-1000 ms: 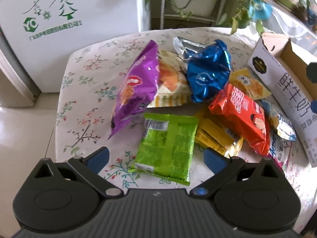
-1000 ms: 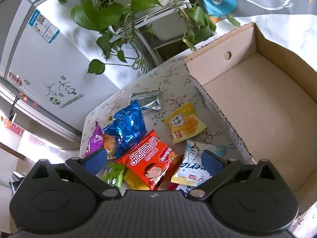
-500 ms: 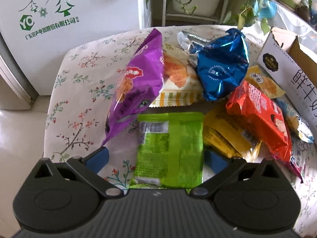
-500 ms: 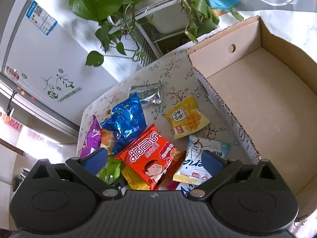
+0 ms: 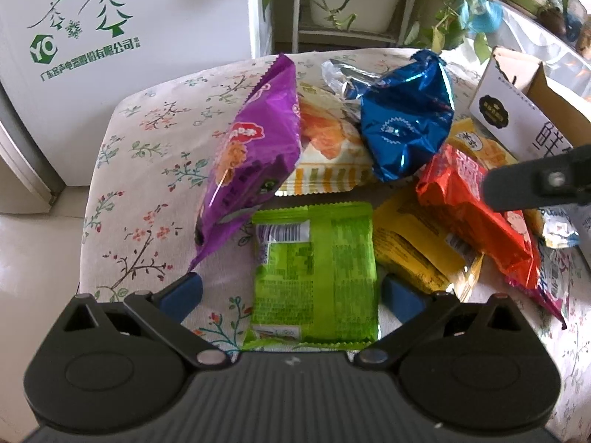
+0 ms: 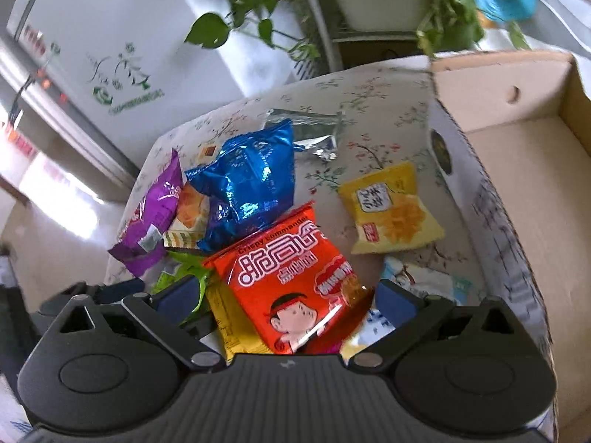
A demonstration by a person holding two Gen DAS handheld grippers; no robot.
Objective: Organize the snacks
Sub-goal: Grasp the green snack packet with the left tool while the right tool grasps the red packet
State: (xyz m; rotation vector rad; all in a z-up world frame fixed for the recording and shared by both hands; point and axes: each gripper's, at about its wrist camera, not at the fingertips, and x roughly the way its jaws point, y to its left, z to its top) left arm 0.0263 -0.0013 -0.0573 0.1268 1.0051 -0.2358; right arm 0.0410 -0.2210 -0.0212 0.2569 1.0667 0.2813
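Note:
A pile of snack bags lies on a flower-print table (image 5: 147, 170). The green packet (image 5: 314, 273) lies flat between the fingers of my left gripper (image 5: 291, 293), which is open; the left finger stands clear of it. Behind it are a purple bag (image 5: 255, 155), a blue foil bag (image 5: 406, 125), a yellow packet (image 5: 417, 254) and a red bag (image 5: 476, 214). My right gripper (image 6: 288, 297) is open and low over the red bag (image 6: 295, 280), straddling its near end. An open cardboard box (image 6: 517, 184) stands at the right.
A small yellow chip bag (image 6: 391, 210), a silver packet (image 6: 310, 129) and a white-blue packet (image 6: 424, 280) lie near the box. A white fridge (image 5: 110, 37) and a plant rack (image 5: 351, 7) stand behind the table. The table's left edge drops to the floor (image 5: 29, 258).
My left gripper has moved forward until the green packet lies between its fingers. My right gripper has come down and left, close over the red bag. Both have stayed open.

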